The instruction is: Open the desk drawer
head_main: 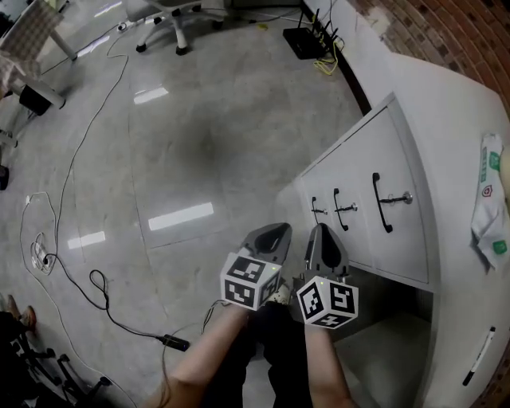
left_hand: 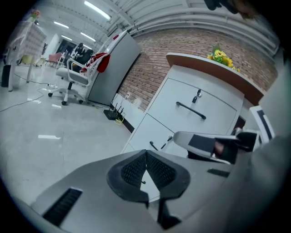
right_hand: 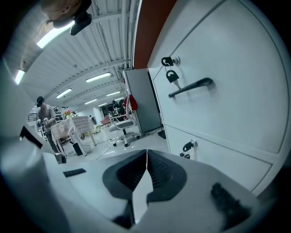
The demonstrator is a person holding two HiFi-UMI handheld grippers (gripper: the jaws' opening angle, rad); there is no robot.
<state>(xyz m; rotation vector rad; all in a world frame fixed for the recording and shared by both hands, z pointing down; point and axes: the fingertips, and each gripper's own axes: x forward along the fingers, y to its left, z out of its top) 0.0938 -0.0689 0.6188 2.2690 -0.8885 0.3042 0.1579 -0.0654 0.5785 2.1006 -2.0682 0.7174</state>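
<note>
A white drawer unit (head_main: 374, 159) stands under the desk at the right, with three closed drawers. Each has a black handle and a key in its lock: top handle (head_main: 382, 202), middle handle (head_main: 340, 209), bottom handle (head_main: 316, 209). My left gripper (head_main: 275, 233) and right gripper (head_main: 323, 231) hang side by side in front of the unit, apart from it, both shut and empty. In the left gripper view the pads meet at the left gripper (left_hand: 146, 157), with the top handle (left_hand: 191, 110) ahead. The right gripper (right_hand: 147, 157) sits below the top handle (right_hand: 191, 87) and its key (right_hand: 170, 61).
A black router (head_main: 307, 40) sits on the floor by the wall. Cables (head_main: 72, 239) trail over the grey floor at left, and an office chair (head_main: 171, 20) stands farther off. On the desk top lie a white packet (head_main: 490, 199) and a pen (head_main: 478, 357).
</note>
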